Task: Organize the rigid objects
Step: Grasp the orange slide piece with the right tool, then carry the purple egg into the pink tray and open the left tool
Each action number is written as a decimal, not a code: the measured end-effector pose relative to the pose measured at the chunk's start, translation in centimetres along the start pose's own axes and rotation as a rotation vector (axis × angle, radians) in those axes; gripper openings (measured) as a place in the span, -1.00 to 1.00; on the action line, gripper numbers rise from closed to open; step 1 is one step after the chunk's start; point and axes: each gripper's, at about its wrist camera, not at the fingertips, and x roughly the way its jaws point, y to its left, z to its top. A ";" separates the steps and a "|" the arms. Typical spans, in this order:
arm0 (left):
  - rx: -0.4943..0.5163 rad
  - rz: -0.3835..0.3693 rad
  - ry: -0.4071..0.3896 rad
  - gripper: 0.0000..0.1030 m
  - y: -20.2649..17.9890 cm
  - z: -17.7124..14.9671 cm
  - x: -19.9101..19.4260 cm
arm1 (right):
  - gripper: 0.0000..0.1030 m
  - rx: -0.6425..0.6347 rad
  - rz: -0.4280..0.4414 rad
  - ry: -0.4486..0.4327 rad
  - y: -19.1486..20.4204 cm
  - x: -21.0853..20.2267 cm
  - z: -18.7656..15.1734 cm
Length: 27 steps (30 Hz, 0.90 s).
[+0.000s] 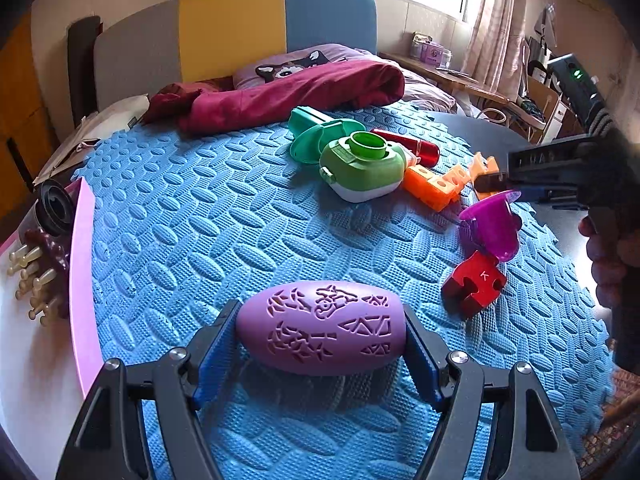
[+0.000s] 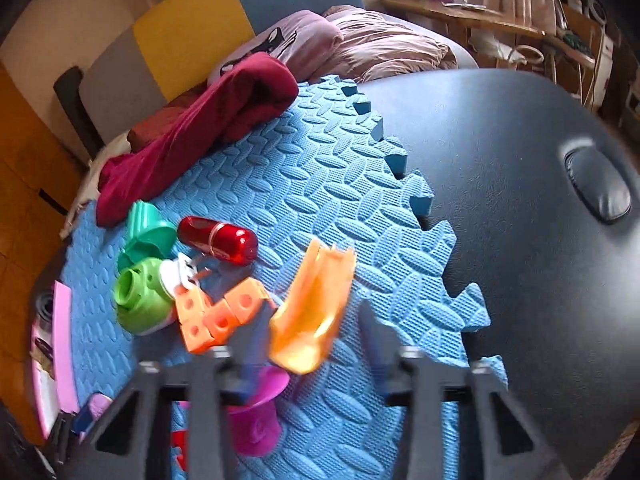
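Left edge: pink-rimmed tray [image 1: 82, 280] holds a dark red brush with cream pegs [image 1: 44, 276] and a black cylinder [image 1: 56, 208]. The tray sits just beside the blue foam mat [image 1: 208, 216], which lies on a dark table [image 2: 500, 200].

Low centre: left gripper [image 1: 320, 310] is clamped on a purple egg-shaped toy [image 1: 324, 328]. One blue pad presses on each end and the egg lies crosswise between them, over the mat near the front edge.

Back centre: a maroon cloth [image 1: 288, 92] is bunched at the mat's far edge. In front of it is a cluster: teal funnel-like piece [image 1: 316, 136], green and white round toy [image 1: 364, 168] touching it, and a red capsule [image 1: 408, 144] just behind the green toy. Orange holed blocks [image 1: 432, 188] lie against the green toy's right side.

Right: a purple cup [image 1: 494, 228] is tipped over, with a red puzzle piece marked K [image 1: 476, 284] touching it in front.

Far right: right gripper [image 2: 314, 312], with a hand [image 1: 608, 256] on its grip, is over the mat by the blocks. The view is blurred. Its fingers stand apart with an orange curved piece [image 2: 312, 308] between them. The piece is close to the left-side finger, and a gap shows to the other finger. The blur hides whether the piece touches the mat.
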 end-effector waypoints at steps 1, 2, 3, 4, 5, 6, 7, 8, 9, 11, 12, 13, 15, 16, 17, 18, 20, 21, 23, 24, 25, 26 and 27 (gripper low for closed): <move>-0.001 0.000 0.001 0.47 0.0 0.0 0.0 | -0.47 -0.003 -0.010 0.006 -0.1 0.2 0.0; -0.002 0.000 0.000 0.47 0.0 0.0 0.0 | -0.48 -0.006 -0.011 0.006 -0.1 0.2 0.0; -0.002 0.001 0.000 0.47 0.0 0.0 0.0 | -0.48 0.000 -0.007 0.006 -0.2 0.2 0.1; -0.001 0.002 0.000 0.47 0.0 0.0 0.0 | -0.48 0.011 0.000 0.006 -0.3 0.3 0.1; -0.001 0.002 0.000 0.47 0.0 0.0 0.0 | -0.48 0.016 0.006 0.007 -0.4 0.3 0.1; -0.002 0.003 0.000 0.47 0.0 0.0 0.0 | -0.48 0.015 0.007 0.008 -0.3 0.4 0.2; -0.002 0.003 0.000 0.47 0.0 0.0 0.0 | -0.47 0.016 0.008 0.010 -0.4 0.4 0.2; -0.001 0.005 0.000 0.47 0.0 -0.1 0.0 | -0.47 0.026 0.014 0.010 -0.5 0.4 0.2; -0.001 0.006 0.000 0.47 0.0 -0.1 0.0 | -0.47 0.032 0.019 0.010 -0.6 0.4 0.2; 0.000 0.009 0.001 0.47 0.0 0.0 0.0 | -0.47 0.037 0.026 0.009 -0.7 0.4 0.2; 0.001 0.011 0.002 0.47 0.0 0.0 0.0 | -0.47 0.033 0.022 0.009 -0.7 0.5 0.3; 0.000 0.011 0.003 0.47 0.0 0.0 -0.1 | -0.47 0.021 0.015 0.006 -0.5 0.5 0.2; -0.002 0.010 0.005 0.46 0.0 0.1 -0.1 | -0.47 -0.002 0.001 0.001 -0.2 0.5 0.1; -0.006 0.009 0.008 0.46 0.0 0.1 -0.2 | -0.47 -0.010 -0.004 -0.002 -0.1 0.6 0.1; -0.018 0.002 0.008 0.46 0.2 0.1 -0.4 | -0.47 -0.016 -0.009 -0.005 0.0 0.6 0.0; -0.032 -0.006 0.011 0.47 0.3 0.1 -0.6 | -0.48 -0.028 -0.017 -0.008 0.2 0.6 0.0; -0.058 -0.021 0.017 0.47 0.7 0.1 -1.1 | -0.48 -0.051 -0.033 -0.015 0.4 0.7 -0.1; -0.071 -0.030 0.011 0.47 0.9 0.1 -1.6 | -0.48 -0.066 -0.044 -0.018 0.7 0.7 -0.1; -0.081 -0.032 -0.019 0.47 1.2 0.1 -3.2 | -0.48 -0.086 -0.059 -0.024 0.9 0.8 -0.3; -0.089 -0.034 -0.035 0.47 1.5 0.2 -4.1 | -0.48 -0.093 -0.065 -0.026 1.0 0.8 -0.4; -0.104 -0.040 -0.052 0.47 2.0 0.3 -5.2 | -0.48 -0.101 -0.071 -0.028 1.0 0.8 -0.4; -0.118 -0.044 -0.068 0.47 2.5 0.4 -6.2 | -0.48 -0.111 -0.078 -0.031 1.2 0.8 -0.4; -0.134 -0.044 -0.092 0.47 3.1 0.5 -7.4 | -0.48 -0.117 -0.082 -0.033 1.2 0.8 -0.5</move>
